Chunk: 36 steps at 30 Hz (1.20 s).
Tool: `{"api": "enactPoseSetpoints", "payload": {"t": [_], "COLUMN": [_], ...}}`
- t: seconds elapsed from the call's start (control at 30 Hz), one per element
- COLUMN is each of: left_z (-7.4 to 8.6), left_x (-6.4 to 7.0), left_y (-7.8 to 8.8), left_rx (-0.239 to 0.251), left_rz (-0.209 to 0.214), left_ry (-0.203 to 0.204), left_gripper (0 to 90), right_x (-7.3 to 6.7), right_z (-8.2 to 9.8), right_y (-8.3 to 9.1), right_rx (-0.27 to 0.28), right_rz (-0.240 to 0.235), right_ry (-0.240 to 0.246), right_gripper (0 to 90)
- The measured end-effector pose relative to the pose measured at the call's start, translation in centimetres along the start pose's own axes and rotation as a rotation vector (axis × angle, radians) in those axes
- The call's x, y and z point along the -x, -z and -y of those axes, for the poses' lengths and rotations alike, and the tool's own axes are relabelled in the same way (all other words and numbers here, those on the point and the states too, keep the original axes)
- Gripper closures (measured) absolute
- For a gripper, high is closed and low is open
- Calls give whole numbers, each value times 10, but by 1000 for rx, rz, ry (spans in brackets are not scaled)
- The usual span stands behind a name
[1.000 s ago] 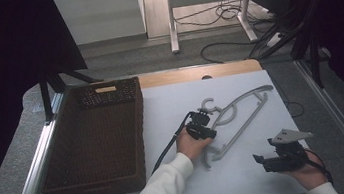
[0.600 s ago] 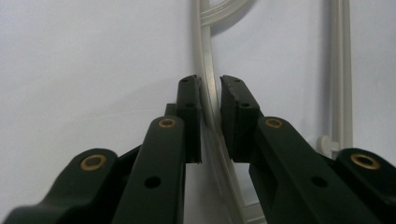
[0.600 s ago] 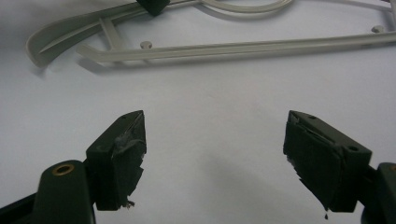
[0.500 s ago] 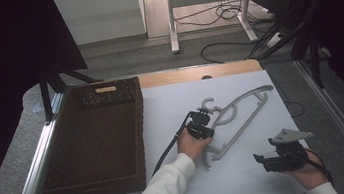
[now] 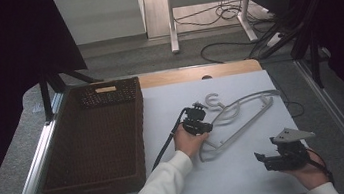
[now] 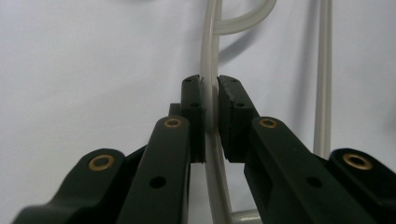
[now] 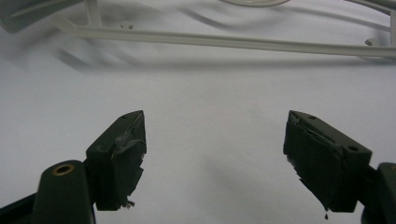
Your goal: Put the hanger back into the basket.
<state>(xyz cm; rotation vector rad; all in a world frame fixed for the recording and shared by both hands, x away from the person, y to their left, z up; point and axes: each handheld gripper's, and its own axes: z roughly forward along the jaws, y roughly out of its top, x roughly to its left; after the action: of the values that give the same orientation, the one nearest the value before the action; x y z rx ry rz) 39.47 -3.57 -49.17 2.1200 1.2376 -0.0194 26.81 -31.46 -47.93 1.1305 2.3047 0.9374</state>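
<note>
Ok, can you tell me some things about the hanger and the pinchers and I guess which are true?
1. The left gripper is pinching a thin bar of the white hanger. True.
2. The right gripper is squeezed shut. False: its jaws stand wide apart over bare table.
3. The hanger lies inside the brown basket. False: it lies on the white table, right of the basket.
4. The right gripper holds nothing. True.
5. The basket is full of clothes. False: nothing shows inside it.
</note>
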Motion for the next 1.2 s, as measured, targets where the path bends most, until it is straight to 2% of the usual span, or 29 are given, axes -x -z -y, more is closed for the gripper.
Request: {"api": "enactPoseSetpoints", "payload": {"t": [0.13,0.33,0.4,0.53,0.8,0.87,0.9,1.1,1.2], "left_z": [-2,-6,-7,-8,-9,-10,-10,-15,-16], "left_x": [-2,-4,-4,-5,-9,-8,-8,-5,-6], "left_y": [8,24,33,41,53,59,59,78,85], "left_rx": [31,77,113,135,174,205,205,245,260], "left_rz": [21,47,62,70,75,76,76,60,67], "left_ry": [15,15,18,13,10,17,17,-19,-19], "left_gripper": [825,825,825,826,826,825,825,824,824], "right_x": [0,0,0,0,-1,0,0,-1,0], "right_z": [0,0,0,0,0,0,0,0,0], "right_y": [0,0,0,0,0,0,0,0,0], "right_rx": [3,8,8,8,7,8,8,7,9], "right_rz": [0,1,1,2,2,2,2,3,3], "right_ry": [0,1,1,1,1,0,0,0,0], "right_gripper": [219,219,219,219,219,219,219,219,219]}}
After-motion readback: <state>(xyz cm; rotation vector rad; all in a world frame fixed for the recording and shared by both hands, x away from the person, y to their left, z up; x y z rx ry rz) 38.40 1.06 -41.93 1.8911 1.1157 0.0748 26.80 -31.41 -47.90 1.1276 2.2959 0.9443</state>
